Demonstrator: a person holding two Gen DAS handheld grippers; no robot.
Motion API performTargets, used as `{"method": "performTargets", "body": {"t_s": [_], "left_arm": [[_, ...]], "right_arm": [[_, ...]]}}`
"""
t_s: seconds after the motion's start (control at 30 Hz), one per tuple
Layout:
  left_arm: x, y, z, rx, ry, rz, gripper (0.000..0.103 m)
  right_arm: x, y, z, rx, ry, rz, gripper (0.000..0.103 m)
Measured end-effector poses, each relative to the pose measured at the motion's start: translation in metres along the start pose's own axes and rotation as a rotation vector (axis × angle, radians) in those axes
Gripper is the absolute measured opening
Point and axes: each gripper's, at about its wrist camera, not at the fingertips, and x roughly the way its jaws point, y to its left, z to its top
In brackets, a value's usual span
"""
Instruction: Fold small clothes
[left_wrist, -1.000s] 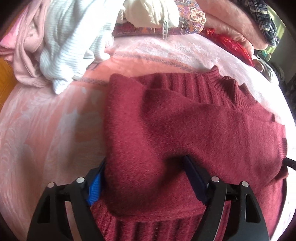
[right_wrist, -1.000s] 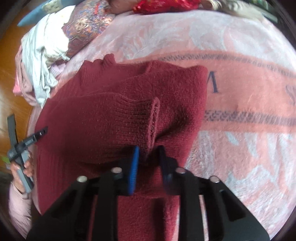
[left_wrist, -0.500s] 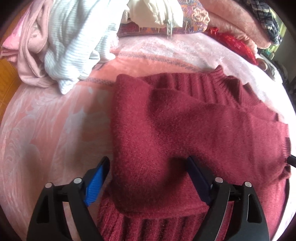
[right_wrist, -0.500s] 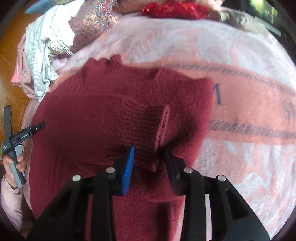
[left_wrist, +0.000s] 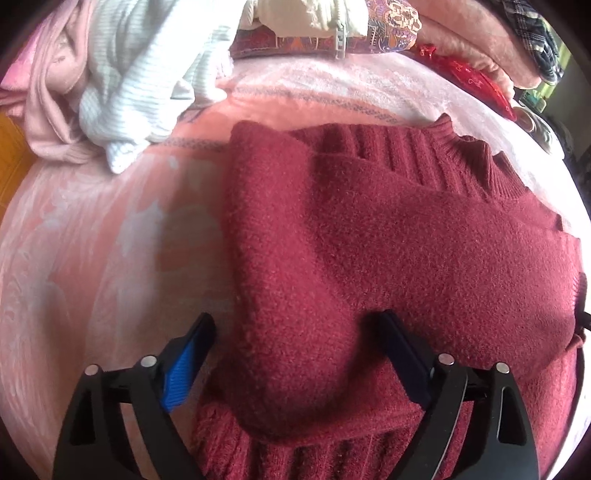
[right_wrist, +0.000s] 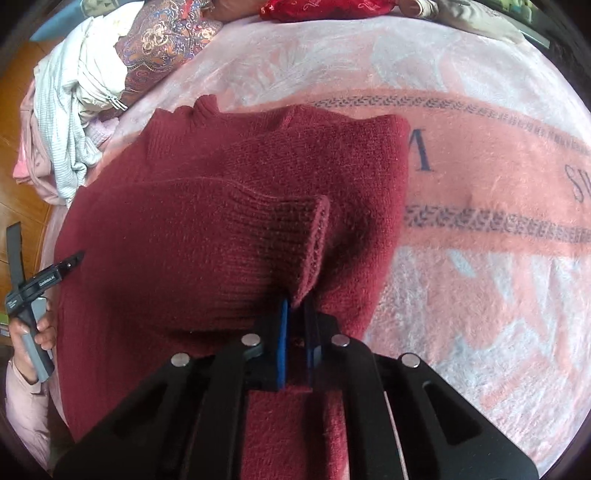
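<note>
Sweater: a dark red knit sweater (left_wrist: 388, 240) is lying partly folded on the pink blanket (left_wrist: 103, 240) of the bed, collar pointing away.
Left gripper: the left gripper (left_wrist: 295, 354) is standing wide apart, straddling a folded edge of the sweater, clamping nothing.
Right gripper: the right gripper (right_wrist: 296, 325) is pinching the ribbed sleeve cuff (right_wrist: 314, 240), its blue pads pressed onto the knit.
Background: a heap of pale clothes (left_wrist: 122, 74) is sitting at the blanket's far left.
</note>
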Motion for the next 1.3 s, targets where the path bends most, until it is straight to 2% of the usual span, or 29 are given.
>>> {"method": "performTargets", "body": {"t_s": [0.13, 0.23, 0.4, 0.6, 0.77, 0.83, 0.9, 0.93, 1.03, 1.13, 1.3], "left_arm": [[-0.008, 0.006, -0.002, -0.024, -0.012, -0.03, 0.092], [-0.025, 0.012, -0.01, -0.022, -0.007, -0.021, 0.09], [-0.074, 0.023, -0.052, 0.048, -0.019, 0.019, 0.09], [-0.114, 0.036, -0.125, 0.091, 0.033, 0.084, 0.09], [-0.132, 0.055, -0.179, 0.03, 0.119, 0.092, 0.09], [-0.136, 0.063, -0.198, 0.011, 0.143, 0.086, 0.09], [-0.138, 0.073, -0.219, -0.011, 0.167, 0.057, 0.09], [-0.137, 0.074, -0.226, -0.009, 0.176, 0.066, 0.09], [-0.137, 0.074, -0.245, 0.043, 0.186, 0.103, 0.09], [-0.137, 0.073, -0.253, 0.062, 0.199, 0.102, 0.09], [-0.13, 0.075, -0.267, 0.052, 0.245, 0.107, 0.09]], "right_arm": [[-0.02, 0.0, -0.01, 0.004, -0.029, 0.024, 0.015], [-0.048, 0.001, -0.027, -0.027, -0.046, -0.009, 0.017], [-0.088, 0.0, -0.068, -0.032, -0.023, 0.023, 0.017], [-0.114, 0.009, -0.15, -0.051, 0.043, 0.022, 0.017], [-0.12, 0.013, -0.229, -0.048, 0.126, 0.015, 0.018], [-0.121, 0.014, -0.255, -0.046, 0.156, 0.022, 0.028], [-0.122, 0.013, -0.275, -0.009, 0.171, 0.037, 0.033], [-0.12, 0.012, -0.283, 0.019, 0.183, 0.052, 0.033], [-0.117, 0.02, -0.291, 0.025, 0.189, 0.034, 0.033], [-0.115, 0.033, -0.294, 0.006, 0.184, 0.018, 0.033], [-0.107, 0.034, -0.307, 0.023, 0.215, 0.009, 0.033]]}}
